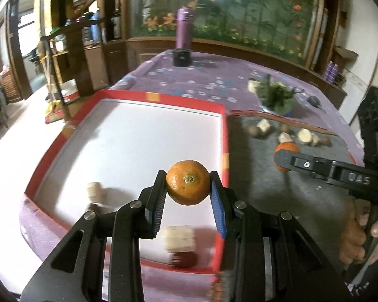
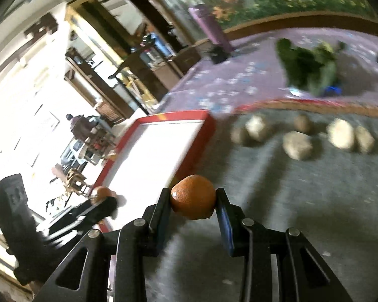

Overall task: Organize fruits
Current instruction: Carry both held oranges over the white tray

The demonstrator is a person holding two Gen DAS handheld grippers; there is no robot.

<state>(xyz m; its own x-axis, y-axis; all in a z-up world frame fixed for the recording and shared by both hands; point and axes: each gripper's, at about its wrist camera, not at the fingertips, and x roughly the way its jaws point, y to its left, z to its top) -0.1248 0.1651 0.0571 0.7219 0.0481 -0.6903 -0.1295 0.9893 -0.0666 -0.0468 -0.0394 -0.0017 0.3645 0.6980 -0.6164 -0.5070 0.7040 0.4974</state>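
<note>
From my left wrist view, the red-rimmed tray (image 1: 224,136) fills the middle of the frame, its white floor mostly bare toward the upper left. Its right rim runs down the centre-right of the picture, and a grey mat (image 1: 302,188) lies just beside it on the purple flowered tablecloth (image 1: 201,75). The table's far edge sits at the top centre, where a purple bottle (image 1: 185,26) and a black cup (image 1: 181,56) stand.

My left gripper (image 1: 188,183) is narrowly set and clamped on a mandarin (image 1: 188,182), both pads pressed to its sides, stem scar facing me, skin glossy orange. It hangs over the tray's white floor near the right rim. Below it in the frame, a pale chunk (image 1: 179,239) and a dark red fruit (image 1: 184,259) lie in the tray; 2 more blurred pieces sit at lower left.

In the right wrist view, my right gripper (image 2: 193,197) is likewise pinched on a second mandarin (image 2: 193,196), dimpled and orange, over the mat just beside the tray's rim. Across the upper right of that frame, blurred pale and brown pieces (image 2: 297,144) are scattered on the mat, with leafy greens (image 2: 307,65) beyond them on the cloth.
</note>
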